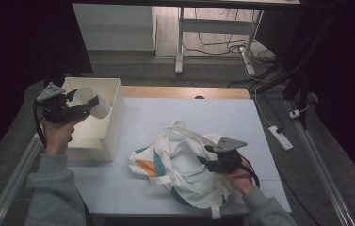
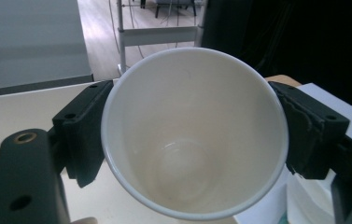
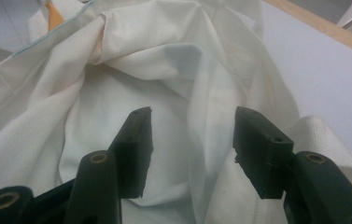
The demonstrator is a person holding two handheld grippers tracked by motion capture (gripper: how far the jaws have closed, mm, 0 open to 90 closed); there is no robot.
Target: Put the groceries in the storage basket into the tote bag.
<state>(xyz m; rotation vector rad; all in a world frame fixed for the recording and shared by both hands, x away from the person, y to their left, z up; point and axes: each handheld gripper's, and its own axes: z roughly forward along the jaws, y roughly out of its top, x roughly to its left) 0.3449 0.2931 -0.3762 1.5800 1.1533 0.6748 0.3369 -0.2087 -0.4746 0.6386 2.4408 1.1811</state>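
Observation:
My left gripper (image 1: pixel 84 106) is shut on a white paper cup (image 1: pixel 92 101), held in the air over the white box (image 1: pixel 111 123) at the table's left. The left gripper view looks straight into the empty cup (image 2: pixel 194 135), with a black pad pressed on each side of its wall. A crumpled white cloth bag (image 1: pixel 180 162) with orange and teal patches lies in the middle of the table. My right gripper (image 1: pixel 208 162) rests over the bag's right part. Its jaws stand apart above a fold of the cloth (image 3: pixel 183 93), with nothing pinched between them.
The table carries a pale grey mat (image 1: pixel 203 113) with a wooden edge (image 1: pixel 184 92) at the back. Behind the table are a desk frame (image 1: pixel 180 42), floor cables and a power strip (image 1: pixel 281 137). Dark drapes close both sides.

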